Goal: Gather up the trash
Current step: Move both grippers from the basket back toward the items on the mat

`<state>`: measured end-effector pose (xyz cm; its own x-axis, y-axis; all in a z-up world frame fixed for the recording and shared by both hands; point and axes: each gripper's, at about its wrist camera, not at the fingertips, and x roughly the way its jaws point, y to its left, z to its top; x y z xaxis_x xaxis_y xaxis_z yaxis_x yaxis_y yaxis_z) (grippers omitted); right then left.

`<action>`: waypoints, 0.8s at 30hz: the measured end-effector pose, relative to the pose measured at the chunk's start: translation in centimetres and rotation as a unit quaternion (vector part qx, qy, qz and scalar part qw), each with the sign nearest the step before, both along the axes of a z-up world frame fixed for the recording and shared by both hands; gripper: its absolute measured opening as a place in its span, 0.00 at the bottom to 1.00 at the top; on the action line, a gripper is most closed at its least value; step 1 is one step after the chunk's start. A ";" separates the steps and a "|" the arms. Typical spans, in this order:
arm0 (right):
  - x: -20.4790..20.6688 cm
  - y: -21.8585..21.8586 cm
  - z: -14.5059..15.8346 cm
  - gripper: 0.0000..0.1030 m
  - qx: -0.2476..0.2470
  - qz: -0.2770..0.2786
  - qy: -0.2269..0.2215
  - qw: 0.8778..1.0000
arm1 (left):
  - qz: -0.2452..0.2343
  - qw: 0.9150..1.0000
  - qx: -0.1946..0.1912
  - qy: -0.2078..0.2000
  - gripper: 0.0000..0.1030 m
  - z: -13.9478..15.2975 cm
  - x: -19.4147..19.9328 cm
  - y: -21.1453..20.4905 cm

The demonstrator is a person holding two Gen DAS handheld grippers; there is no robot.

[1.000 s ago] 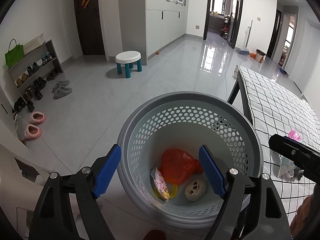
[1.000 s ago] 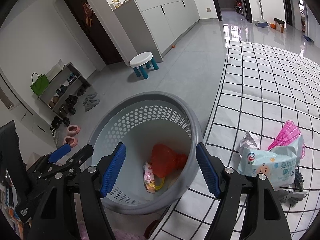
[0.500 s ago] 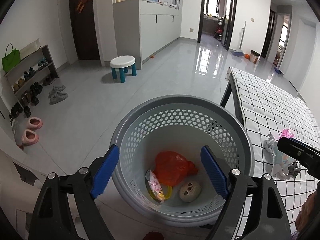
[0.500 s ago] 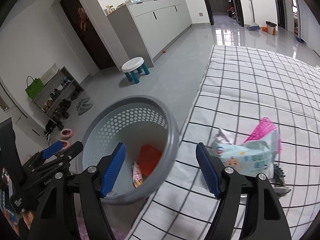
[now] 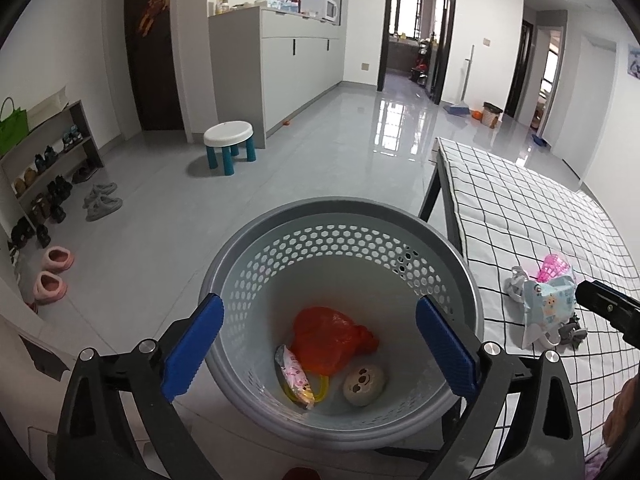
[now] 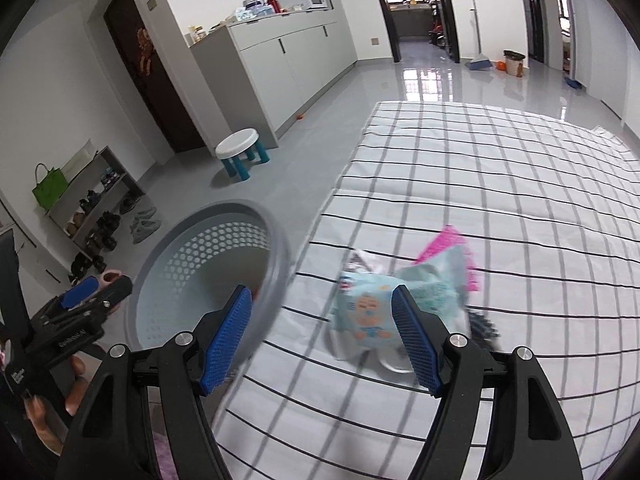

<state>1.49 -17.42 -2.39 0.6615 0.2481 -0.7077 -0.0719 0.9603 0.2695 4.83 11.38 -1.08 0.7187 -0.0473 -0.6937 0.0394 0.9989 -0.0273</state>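
A grey perforated basket (image 5: 344, 216) stands on the floor beside the bed and holds an orange bag (image 5: 328, 338), a snack wrapper (image 5: 294, 376) and a round beige item (image 5: 364, 384). My left gripper (image 5: 320, 348) is open and empty above the basket. My right gripper (image 6: 324, 336) is open and empty over the bed, just short of a light blue wipes pack (image 6: 368, 320) lying with a pink mesh piece (image 6: 448, 240) and a crumpled wrapper (image 6: 360, 260). The basket (image 6: 276, 256) also shows left of the right gripper. The trash pile also shows in the left wrist view (image 5: 544, 304).
The bed has a white sheet with a black grid (image 6: 500, 184). A white stool with teal legs (image 5: 228, 144) stands on the grey floor. A shoe rack (image 5: 48, 168), loose shoes (image 5: 102, 202) and pink slippers (image 5: 52, 272) line the left wall. Grey cabinets (image 5: 296, 68) stand behind.
My right gripper has swung right, from above the basket to over the bed, and now faces the wipes pack. My left gripper has pulled back a little from the basket. Both stay open.
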 end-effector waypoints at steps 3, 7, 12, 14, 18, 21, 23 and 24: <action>-0.6 -1.4 -0.2 0.68 -0.007 -0.010 -0.002 1.000 | -0.006 1.000 -0.009 0.000 0.93 0.1 -0.3 -0.2; -1.5 -3.6 -0.7 0.68 -0.015 -0.029 0.001 0.999 | -0.014 1.000 -0.014 -0.001 0.93 0.1 -0.8 -0.9; -2.2 -5.8 -1.3 0.68 -0.022 -0.048 0.007 0.999 | -0.035 0.999 -0.008 -0.007 0.93 0.2 -1.5 -2.5; -2.5 -6.4 -1.6 0.68 -0.025 -0.054 0.009 0.998 | -0.042 0.999 -0.001 -0.008 0.93 0.2 -1.6 -3.0; -3.0 -8.1 -2.0 0.68 -0.024 -0.068 0.015 0.997 | -0.060 0.998 0.002 -0.003 0.93 0.2 -1.6 -4.0; -3.2 -8.9 -2.0 0.68 -0.021 -0.075 0.015 0.997 | -0.073 0.997 -0.003 0.004 0.93 0.2 -1.7 -4.8; -3.2 -9.3 -2.0 0.68 -0.017 -0.077 0.014 0.997 | -0.076 0.997 0.004 0.005 0.93 0.3 -1.7 -5.2; -3.2 -9.4 -1.9 0.68 -0.016 -0.077 0.012 0.997 | -0.076 0.997 0.013 0.005 0.93 0.3 -1.9 -5.4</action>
<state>-1.70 -26.84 -4.30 0.6722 0.1232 -0.7301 0.0827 0.9674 0.2393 2.93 5.96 -0.76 0.6974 -0.1369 -0.7035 0.1906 0.9817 -0.0021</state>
